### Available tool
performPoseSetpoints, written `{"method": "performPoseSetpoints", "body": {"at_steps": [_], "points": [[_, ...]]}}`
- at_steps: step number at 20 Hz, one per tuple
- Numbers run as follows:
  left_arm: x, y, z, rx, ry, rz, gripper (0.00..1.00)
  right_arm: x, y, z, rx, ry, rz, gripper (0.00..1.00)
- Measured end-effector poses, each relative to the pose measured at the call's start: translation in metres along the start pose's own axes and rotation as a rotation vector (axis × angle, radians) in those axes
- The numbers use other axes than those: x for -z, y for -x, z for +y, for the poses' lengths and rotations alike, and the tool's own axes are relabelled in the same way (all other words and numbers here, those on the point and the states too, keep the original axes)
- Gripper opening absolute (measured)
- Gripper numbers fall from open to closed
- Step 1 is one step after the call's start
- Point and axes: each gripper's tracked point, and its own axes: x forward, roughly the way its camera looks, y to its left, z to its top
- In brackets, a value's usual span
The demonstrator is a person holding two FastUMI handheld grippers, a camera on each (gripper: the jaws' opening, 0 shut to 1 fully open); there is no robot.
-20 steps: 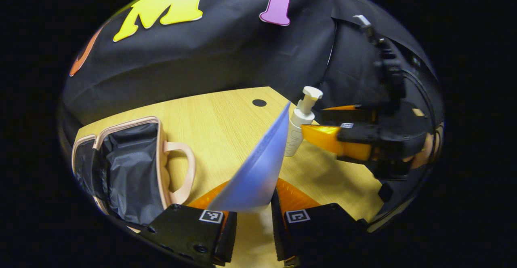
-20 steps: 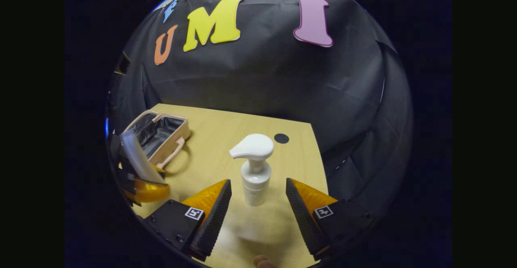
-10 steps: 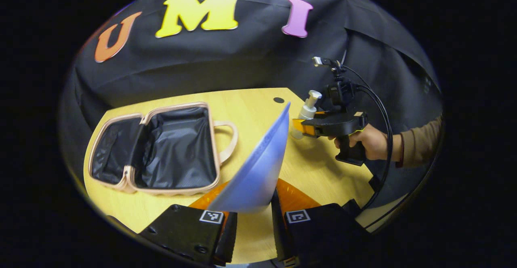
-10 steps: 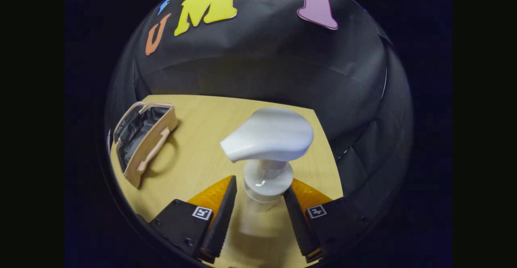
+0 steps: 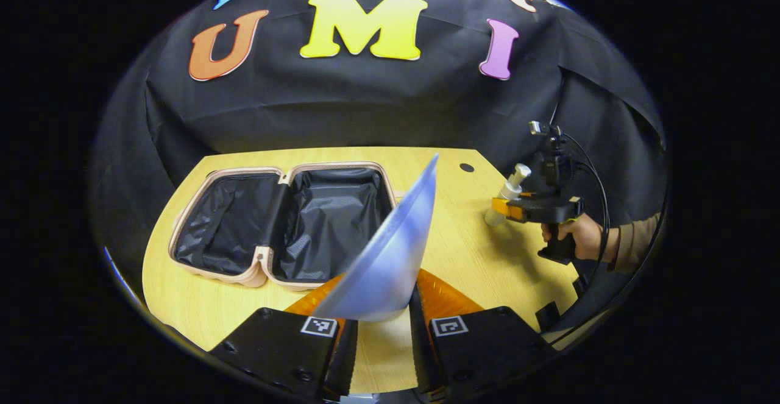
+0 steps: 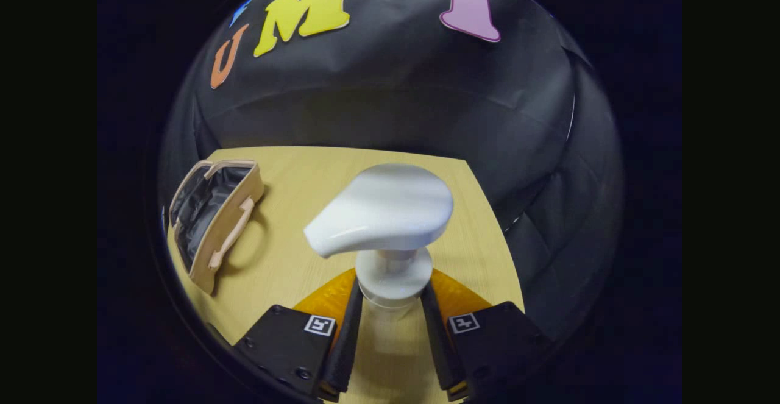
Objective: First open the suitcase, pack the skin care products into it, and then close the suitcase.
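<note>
Holding, left gripper (image 5: 381,331): I am clamping a flat blue-white packet (image 5: 390,251) between both fingers; in the left gripper view it is rising from 6 o'clock toward 12, tilted to the right.
Gripping, right gripper (image 6: 390,337): I am pressing both fingers against the neck of the white pump bottle (image 6: 384,221), just below its collar, at 6 o'clock in the right gripper view.
Pump head: it is pointing toward 9 o'clock in the right gripper view and looking slightly blurred.
Right gripper from afar (image 5: 509,208): in the left gripper view it is sitting at 3 o'clock, a hand (image 5: 579,239) gripping its handle, a brown sleeve (image 5: 634,247) trailing behind and a black cable looping above it.
Bottle from afar (image 5: 506,200): it is leaning, top tilted toward 1 o'clock, its base looking just off the wooden table (image 5: 475,258); I cannot tell whether it is touching.
Suitcase (image 5: 280,221): it is lying open on the table at 9 o'clock in the left gripper view, both black-lined halves facing up inside a pale pink shell.
Suitcase, right gripper view (image 6: 213,221): it is showing side-on at 9 o'clock, handle facing the bottle, well apart from it.
</note>
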Motion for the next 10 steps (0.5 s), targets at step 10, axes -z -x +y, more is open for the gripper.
{"method": "performPoseSetpoints", "body": {"at_steps": [10], "points": [[-0.009, -0.066, 0.099, -0.054, -0.032, 0.084, 0.42, 0.001, 0.09, 0.031, -0.008, 0.009, -0.011, 0.49]]}}
